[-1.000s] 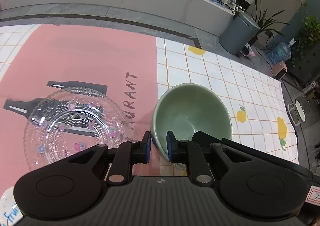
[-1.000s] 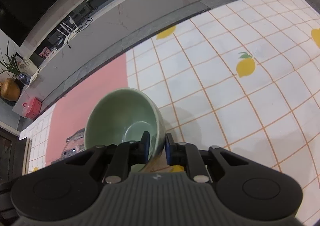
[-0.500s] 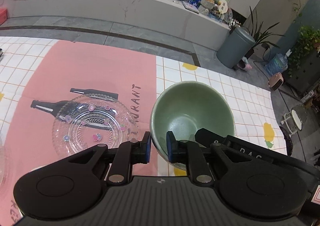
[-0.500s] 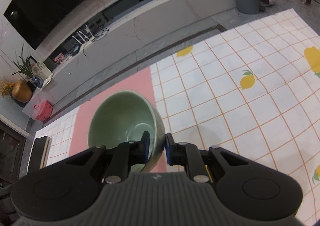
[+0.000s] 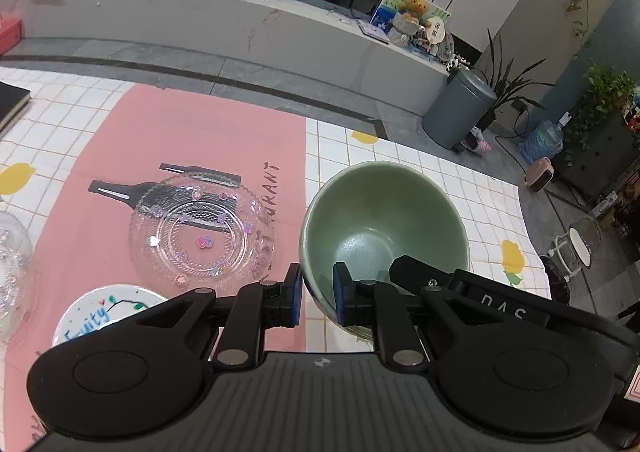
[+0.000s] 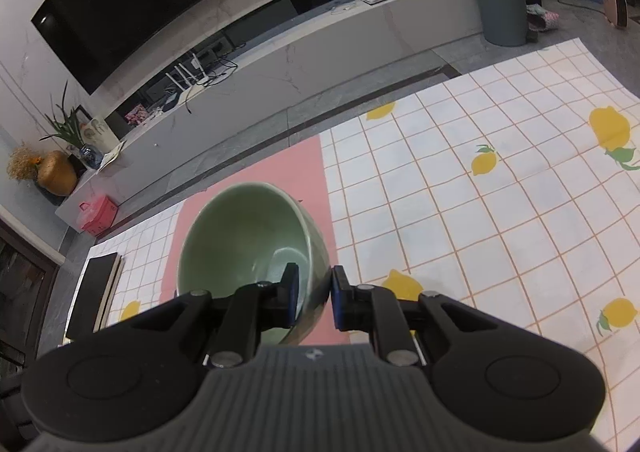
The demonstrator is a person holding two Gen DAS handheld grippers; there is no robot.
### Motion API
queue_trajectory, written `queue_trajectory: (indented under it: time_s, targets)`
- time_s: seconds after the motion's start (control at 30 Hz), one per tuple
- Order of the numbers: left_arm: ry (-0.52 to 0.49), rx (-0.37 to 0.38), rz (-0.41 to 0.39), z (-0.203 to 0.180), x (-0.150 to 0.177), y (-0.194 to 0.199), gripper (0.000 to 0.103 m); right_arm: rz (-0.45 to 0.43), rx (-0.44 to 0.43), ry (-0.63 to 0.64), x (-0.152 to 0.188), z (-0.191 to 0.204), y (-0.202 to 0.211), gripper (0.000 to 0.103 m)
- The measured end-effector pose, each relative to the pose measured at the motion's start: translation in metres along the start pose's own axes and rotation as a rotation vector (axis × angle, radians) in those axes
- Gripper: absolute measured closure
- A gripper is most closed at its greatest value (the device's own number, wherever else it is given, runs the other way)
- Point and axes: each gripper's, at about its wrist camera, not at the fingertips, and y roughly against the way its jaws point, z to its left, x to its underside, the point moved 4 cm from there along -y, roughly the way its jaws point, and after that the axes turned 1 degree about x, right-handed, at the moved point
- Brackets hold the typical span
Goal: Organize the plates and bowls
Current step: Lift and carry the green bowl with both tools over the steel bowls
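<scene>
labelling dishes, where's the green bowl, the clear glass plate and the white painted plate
green bowl (image 5: 372,212), left wrist view, inner wall
clear glass plate (image 5: 192,228), left wrist view, ringed centre
white painted plate (image 5: 90,310), left wrist view, painted face

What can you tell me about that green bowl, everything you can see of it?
The green bowl is a deep, round, glossy dish, ceramic by its look, pale sage inside and out, and empty. It is upright, slightly tilted. Two grippers pinch its rim: the left gripper clamps its left wall, one finger inside and one outside, and the right gripper does the same on the opposite wall. It appears to hang above the tablecloth, at the seam between the pink mat and the lemon-print squares.
</scene>
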Motion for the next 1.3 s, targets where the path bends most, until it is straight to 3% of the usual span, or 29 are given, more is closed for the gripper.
queue_trajectory:
  time_s: [0.3,1.3]
  targets:
    - [-0.047,-0.021,-0.025,-0.001,0.02,0.022,0.086,-0.002,-0.011,0.02,0.023,0.002,0.02,0.089]
    - [-0.222,-0.003,0.067,-0.011,0.097,0.06,0.085,0.063,0.008,0.039,0.112,-0.021,0.067,0.088]
